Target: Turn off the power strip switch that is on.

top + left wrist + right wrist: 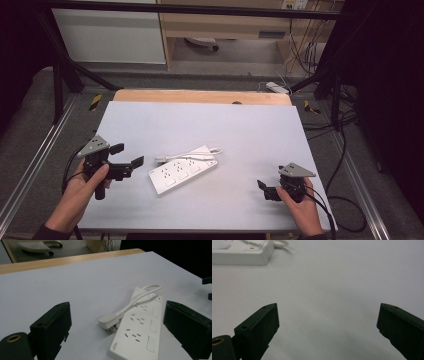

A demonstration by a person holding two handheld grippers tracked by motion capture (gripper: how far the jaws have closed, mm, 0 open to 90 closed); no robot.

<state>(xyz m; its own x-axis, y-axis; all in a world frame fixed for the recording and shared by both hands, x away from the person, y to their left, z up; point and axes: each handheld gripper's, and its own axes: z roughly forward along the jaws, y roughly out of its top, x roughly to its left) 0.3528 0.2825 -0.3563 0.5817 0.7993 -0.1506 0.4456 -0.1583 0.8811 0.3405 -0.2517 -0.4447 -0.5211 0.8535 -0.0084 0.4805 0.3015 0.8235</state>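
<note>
Both claws, left (128,156) and right (263,189), gape beside the smooth white slab-shaped power strip (183,171) (cord looped).

The power strip (183,171) is white, with a white cord (187,155) and plug (108,320) and a small red mark near one end; both grippers, left (125,156) and right (263,189), are black with grey top plates; the table (200,125) is pale grey, light wood along its far edge

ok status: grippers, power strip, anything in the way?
Left gripper open, empty, left of the power strip. Right gripper open, empty, farther off to its right. Strip flat on the table, plug lying beside it. Nothing in the way.
</note>
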